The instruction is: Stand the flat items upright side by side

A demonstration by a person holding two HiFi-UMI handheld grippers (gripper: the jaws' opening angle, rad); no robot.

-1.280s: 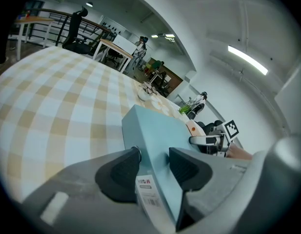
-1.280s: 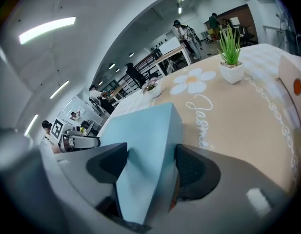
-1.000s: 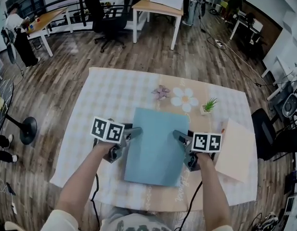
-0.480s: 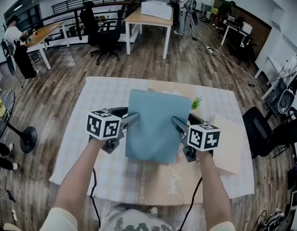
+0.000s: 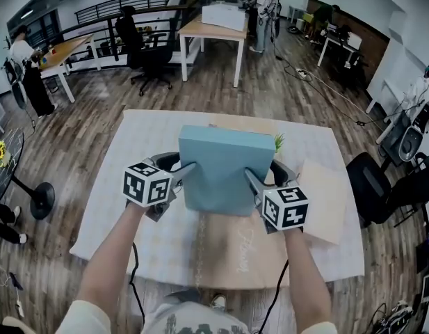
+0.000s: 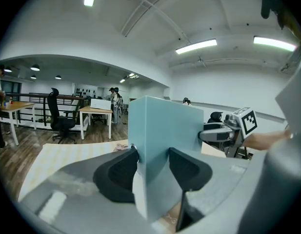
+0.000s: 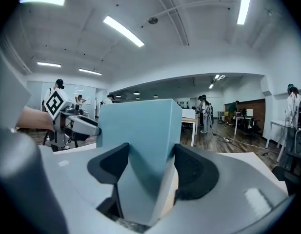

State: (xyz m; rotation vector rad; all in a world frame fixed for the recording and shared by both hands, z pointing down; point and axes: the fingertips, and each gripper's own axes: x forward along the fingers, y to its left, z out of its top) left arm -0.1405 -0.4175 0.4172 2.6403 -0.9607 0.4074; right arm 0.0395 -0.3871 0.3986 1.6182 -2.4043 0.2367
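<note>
A flat light-blue box (image 5: 221,164) is held up off the table, tilted nearly upright with its top edge away from me. My left gripper (image 5: 188,171) is shut on its left edge, and my right gripper (image 5: 251,179) on its right edge. In the left gripper view the box (image 6: 165,128) sits between the dark pads (image 6: 118,172); these jaws have just been opening slightly, with the box still between them. The right gripper view shows the box (image 7: 140,130) wedged between that gripper's pads (image 7: 194,172). A second flat item, a beige board (image 5: 327,199), lies on the table at the right.
The table wears a pale checked cloth (image 5: 131,152) with a tan runner (image 5: 235,249) in the middle. A small potted plant (image 5: 278,142) peeks out behind the box. A black chair (image 5: 370,179) stands at the table's right, a fan base (image 5: 40,200) at the left.
The blue box has gone from lying flat on the table to standing nearly upright in the air. Both grippers rose with it and rolled, keeping hold of its side edges.
</note>
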